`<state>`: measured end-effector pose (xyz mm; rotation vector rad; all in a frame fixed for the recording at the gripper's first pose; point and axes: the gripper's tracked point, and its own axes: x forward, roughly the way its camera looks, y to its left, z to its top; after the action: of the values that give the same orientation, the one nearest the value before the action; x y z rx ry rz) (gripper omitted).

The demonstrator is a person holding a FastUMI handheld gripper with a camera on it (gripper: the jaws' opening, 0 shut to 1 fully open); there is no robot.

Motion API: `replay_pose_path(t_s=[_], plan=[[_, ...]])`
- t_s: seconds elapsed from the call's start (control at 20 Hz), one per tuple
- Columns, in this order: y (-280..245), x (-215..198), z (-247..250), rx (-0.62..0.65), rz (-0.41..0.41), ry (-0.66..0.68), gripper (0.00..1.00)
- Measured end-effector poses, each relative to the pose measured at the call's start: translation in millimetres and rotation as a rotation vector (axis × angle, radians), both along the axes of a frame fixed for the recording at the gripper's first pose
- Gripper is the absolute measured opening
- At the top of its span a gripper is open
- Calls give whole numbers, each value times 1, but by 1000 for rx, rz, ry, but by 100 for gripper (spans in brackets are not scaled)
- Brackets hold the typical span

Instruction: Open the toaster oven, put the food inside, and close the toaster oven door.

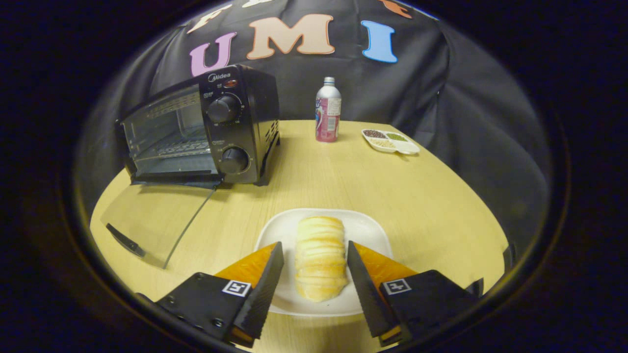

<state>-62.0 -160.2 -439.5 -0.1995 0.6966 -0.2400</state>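
A pale golden bread roll (pixel 320 257) lies on a white plate (pixel 373 230) near the front of a light wooden bench (pixel 343 181). The roll is long and ridged, and its long axis runs straight away from the camera — in line with the 2 fingers, not across them. It sits directly between the fingers, with the near end of the roll level with their middle and the far end reaching just beyond their tips.

The gripper (pixel 315 252) hangs low over the plate with its 2 dark, ribbed fingers (pixel 267 284) spread to either side of the roll. The opening is moderate: just wider than the roll, with a thin strip of plate showing on each side. Neither finger appears to press on the bread yet, though the gaps are slim. Closing the fingers would squeeze the roll across its narrow width, which looks like the right way to take it; the bread seems soft, so a light squeeze is likely enough.

Further out, to the left and well beyond the plate, a black toaster oven (pixel 230 127) stands at the back of the bench. Its glass door (pixel 157 215) is already folded down flat onto the bench, and the wire rack (pixel 176 147) inside is open to view. So the carry goes forward and left.

At the back of the bench stand a pink and silver bottle (pixel 327 112) and, to its right, a small divided dish (pixel 390 141) of grains.
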Motion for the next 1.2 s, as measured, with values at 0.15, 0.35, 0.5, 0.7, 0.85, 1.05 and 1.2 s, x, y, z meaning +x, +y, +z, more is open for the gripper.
replay_pose_path(t_s=[0.15, 0.35, 0.5, 0.7, 0.85, 1.05, 1.2], plan=[[1, 2, -2, 20, 1, 7, 68], [6, 0, -1, 21, 11, -8, 54], [18, -2, 10, 84, 15, -41, 51], [52, -8, 36, 210, 52, -115, 50], [84, -10, 55, 258, 106, -163, 50], [140, -11, 63, 316, 200, -185, 50], [175, -6, 59, 353, 246, -175, 49]])
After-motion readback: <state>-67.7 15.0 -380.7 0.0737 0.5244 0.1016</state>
